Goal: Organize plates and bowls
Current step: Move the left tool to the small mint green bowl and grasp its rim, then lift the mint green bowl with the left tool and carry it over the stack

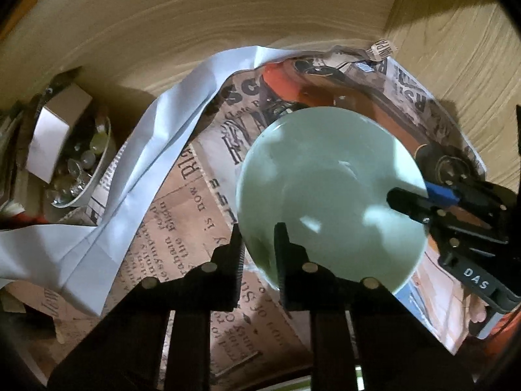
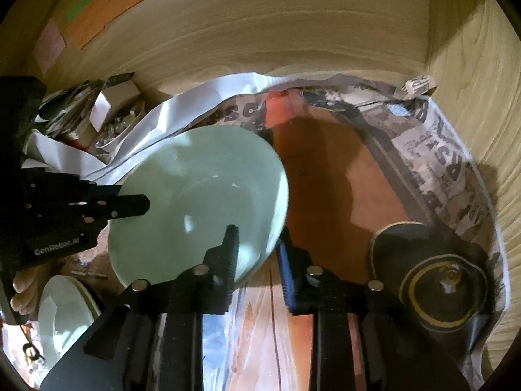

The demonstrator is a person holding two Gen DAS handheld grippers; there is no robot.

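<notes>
A pale green bowl (image 1: 329,189) is held over newspaper inside a wooden cabinet. My left gripper (image 1: 259,244) is shut on its near-left rim, one finger inside and one outside. My right gripper (image 2: 257,247) is shut on the opposite rim of the same bowl (image 2: 198,202); it shows in the left wrist view (image 1: 413,205) at the right. The left gripper shows in the right wrist view (image 2: 136,203) at the left. A second pale green dish (image 2: 62,309) lies at the lower left of the right wrist view.
Newspaper (image 1: 182,228) and white paper (image 1: 156,150) line the shelf. A bowl of glass pieces with a small box (image 1: 75,159) stands at the back left. A black lid with gold rings (image 2: 443,293) lies at the right. Wooden walls (image 2: 260,26) enclose the back and right.
</notes>
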